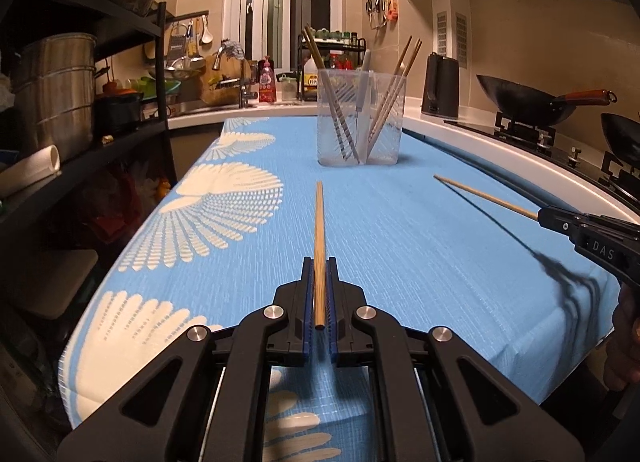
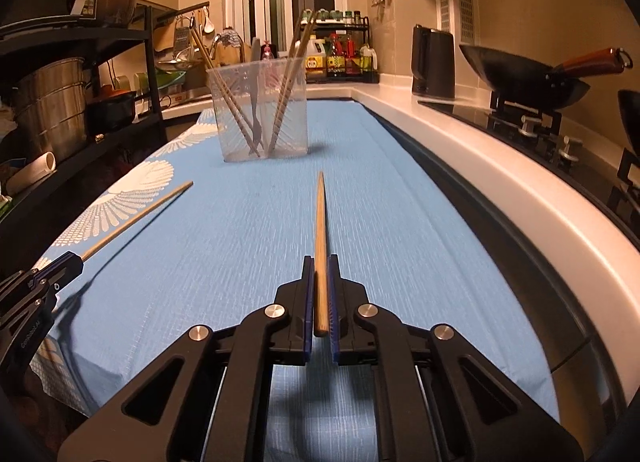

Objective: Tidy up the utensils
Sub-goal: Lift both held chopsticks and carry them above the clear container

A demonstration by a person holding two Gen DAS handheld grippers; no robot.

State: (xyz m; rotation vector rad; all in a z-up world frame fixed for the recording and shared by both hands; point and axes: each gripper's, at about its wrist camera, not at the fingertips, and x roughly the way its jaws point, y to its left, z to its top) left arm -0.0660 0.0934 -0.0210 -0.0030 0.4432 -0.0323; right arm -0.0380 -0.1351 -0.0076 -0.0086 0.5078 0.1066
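You are working over a blue patterned tablecloth (image 1: 420,230) on a table beside a kitchen counter, with a wok (image 1: 524,100) on the hob to your right. Nearest you, your left gripper (image 1: 319,262) is clamped on a wooden chopstick (image 1: 319,246) that runs straight forward along the fingers. Your right gripper (image 2: 319,262) is clamped the same way on a second chopstick (image 2: 321,246), its tapered tip pointing ahead. Both sticks appear to be carried clear of the cloth. Farther on, near the table's far end, the clear plastic holder (image 1: 360,118) stands upright with several chopsticks and a fork-like utensil already leaning inside.

To do this step well, bring one stick at a time over the holder's rim, tilt its tip down into an open gap between the leaning sticks, and only then ease the grip. Keep the two grippers well apart so the sticks do not cross, and avoid nudging the light container over.
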